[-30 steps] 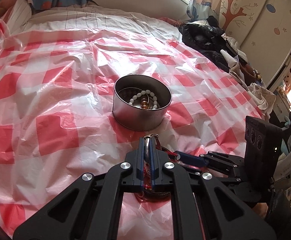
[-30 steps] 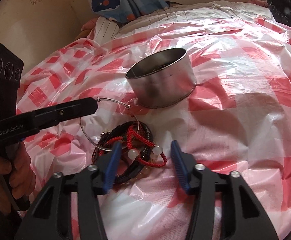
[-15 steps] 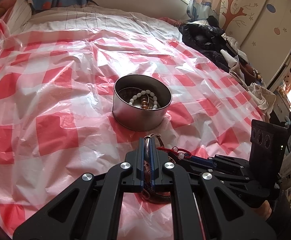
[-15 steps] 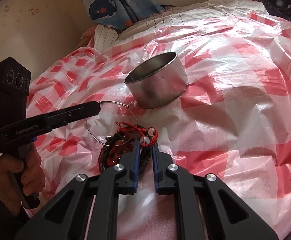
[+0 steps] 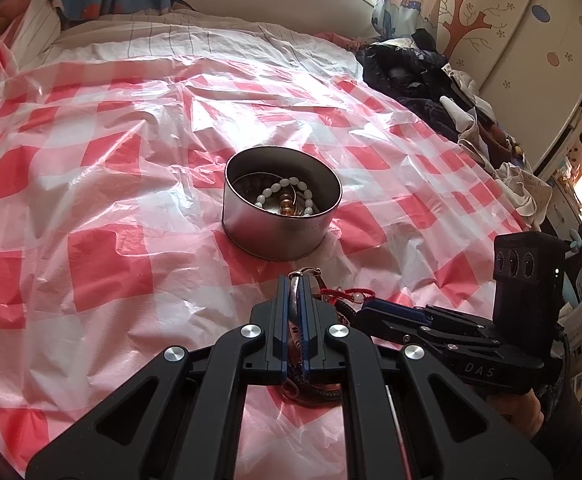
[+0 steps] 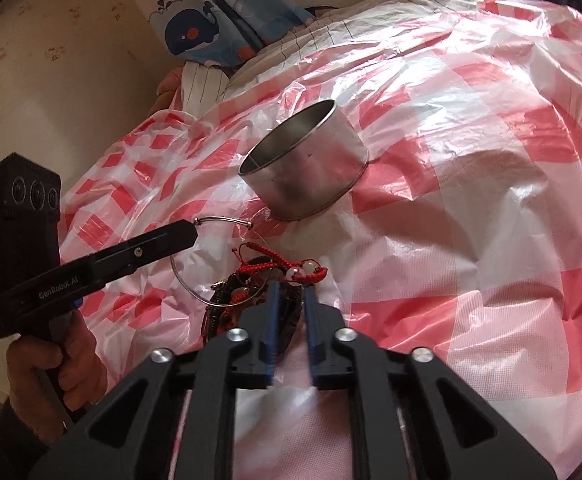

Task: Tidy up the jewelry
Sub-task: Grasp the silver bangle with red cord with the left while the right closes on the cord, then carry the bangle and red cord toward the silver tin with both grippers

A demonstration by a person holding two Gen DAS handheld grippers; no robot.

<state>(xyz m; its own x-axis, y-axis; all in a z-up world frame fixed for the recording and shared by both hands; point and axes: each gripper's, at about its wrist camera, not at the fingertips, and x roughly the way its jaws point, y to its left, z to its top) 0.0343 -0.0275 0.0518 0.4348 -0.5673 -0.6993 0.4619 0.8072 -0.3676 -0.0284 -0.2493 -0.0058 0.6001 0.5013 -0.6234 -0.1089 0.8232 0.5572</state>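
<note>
The left gripper (image 5: 295, 280) is low over the bed, its jaws pressed together on a thin wire bangle (image 6: 227, 222). From the right wrist view it comes in from the left side, and a bare hand (image 6: 57, 364) holds its handle. The right gripper (image 6: 291, 292) sits close beside it, the jaws narrow but not fully together, with a red cord bracelet (image 6: 291, 270) at the tips.
</note>
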